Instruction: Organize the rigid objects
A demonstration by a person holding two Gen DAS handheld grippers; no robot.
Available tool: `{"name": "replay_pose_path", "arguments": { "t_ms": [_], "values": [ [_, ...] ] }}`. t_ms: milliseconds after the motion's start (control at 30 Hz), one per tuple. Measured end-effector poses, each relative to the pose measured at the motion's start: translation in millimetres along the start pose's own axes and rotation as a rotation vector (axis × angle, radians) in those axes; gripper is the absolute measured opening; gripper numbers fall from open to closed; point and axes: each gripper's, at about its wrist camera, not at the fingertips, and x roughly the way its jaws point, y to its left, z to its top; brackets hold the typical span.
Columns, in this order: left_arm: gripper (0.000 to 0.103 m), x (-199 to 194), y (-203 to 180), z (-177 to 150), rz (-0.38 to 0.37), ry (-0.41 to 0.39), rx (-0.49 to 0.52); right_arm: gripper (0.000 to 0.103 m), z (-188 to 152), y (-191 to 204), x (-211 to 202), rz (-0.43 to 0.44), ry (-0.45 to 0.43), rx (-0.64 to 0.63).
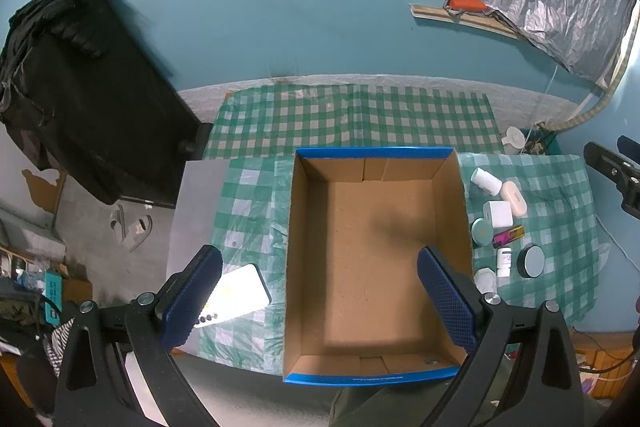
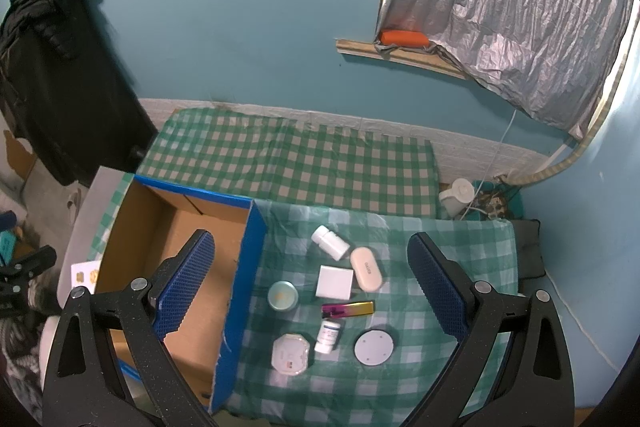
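Over the empty cardboard box (image 1: pixel 376 259), the left gripper (image 1: pixel 320 303) hangs wide open and holds nothing. Small things sit on the checked cloth (image 1: pixel 560 187) right of it.

From the right view, the right gripper (image 2: pixel 310 287) is wide open too, above the white bottle (image 2: pixel 330 242), square box (image 2: pixel 335 282) and round tin (image 2: pixel 283 295). They look hard, light and maybe slippery. Pinch the bottle across its middle.

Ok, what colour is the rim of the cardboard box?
Blue, around the brown cardboard box; clearest in the left wrist view.
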Motion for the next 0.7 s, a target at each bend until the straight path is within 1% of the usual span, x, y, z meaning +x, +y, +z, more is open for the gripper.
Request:
{"name": "replay_pose_path", "arguments": {
  "t_ms": [700],
  "values": [
    [0.099,0.4,-1.2,0.0,-0.005,-0.002,0.003,0.098,0.0,3.0,0.7,0.0,0.003,-0.002]
  ]
}}
